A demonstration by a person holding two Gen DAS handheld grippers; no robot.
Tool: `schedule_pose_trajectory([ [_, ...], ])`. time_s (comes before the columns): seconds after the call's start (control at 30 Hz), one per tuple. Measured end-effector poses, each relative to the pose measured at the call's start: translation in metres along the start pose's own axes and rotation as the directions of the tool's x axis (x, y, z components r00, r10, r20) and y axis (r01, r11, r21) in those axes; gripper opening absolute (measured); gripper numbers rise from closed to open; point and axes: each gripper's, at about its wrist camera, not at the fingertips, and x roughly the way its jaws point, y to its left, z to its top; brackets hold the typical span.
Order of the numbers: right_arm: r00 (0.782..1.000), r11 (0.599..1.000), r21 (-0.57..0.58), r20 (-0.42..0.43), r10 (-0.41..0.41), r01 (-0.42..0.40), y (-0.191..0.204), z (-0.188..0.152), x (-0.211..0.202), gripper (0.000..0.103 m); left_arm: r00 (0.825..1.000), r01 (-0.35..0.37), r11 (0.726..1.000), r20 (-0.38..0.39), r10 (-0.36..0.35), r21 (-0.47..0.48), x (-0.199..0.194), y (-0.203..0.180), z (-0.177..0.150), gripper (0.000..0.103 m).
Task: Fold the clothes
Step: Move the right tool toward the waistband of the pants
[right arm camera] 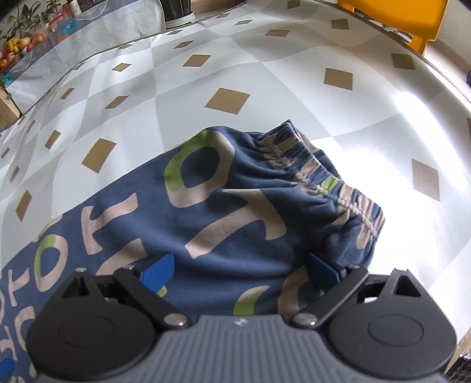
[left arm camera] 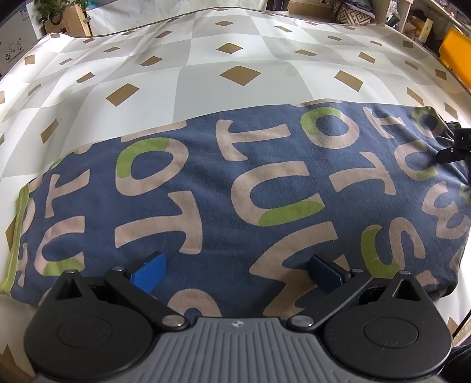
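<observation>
Your left gripper hangs spread wide over the near edge of the trousers, nothing between its blue fingertips, and your right gripper is likewise released, straddling the cloth just short of the gathered waistband. There is one garment only: navy trousers printed with beige and green letters, lying flat on the checked tablecloth, long axis running left to right, waistband at the right end. Beyond the trousers the tablecloth is bare. Past its far edge stand a cardboard box with a plant and a yellow bin; nothing crosses the trousers except your right gripper's dark tip at their right end.
</observation>
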Motion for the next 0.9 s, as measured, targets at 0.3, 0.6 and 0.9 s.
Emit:
schedule_pose_trajectory([
  [0.3,0.999,0.999,-0.012,-0.001,-0.049,0.049,-0.001,-0.006,-0.001,0.096,1.000,-0.005,1.000,-0.006,0.005,-0.007,-0.004,0.002,-0.007,0.103],
  [0.6,0.988,0.979,0.171,-0.089,0.130,-0.113,-0.038,0.008,-0.026,0.096,0.999,0.003,0.999,-0.049,-0.005,-0.043,-0.011,-0.011,0.005,0.103],
  [0.9,0.983,0.980,0.168,-0.136,0.126,-0.103,-0.083,0.018,-0.035,0.096,0.997,0.043,0.998,-0.069,-0.039,0.046,-0.009,-0.072,0.013,0.103],
])
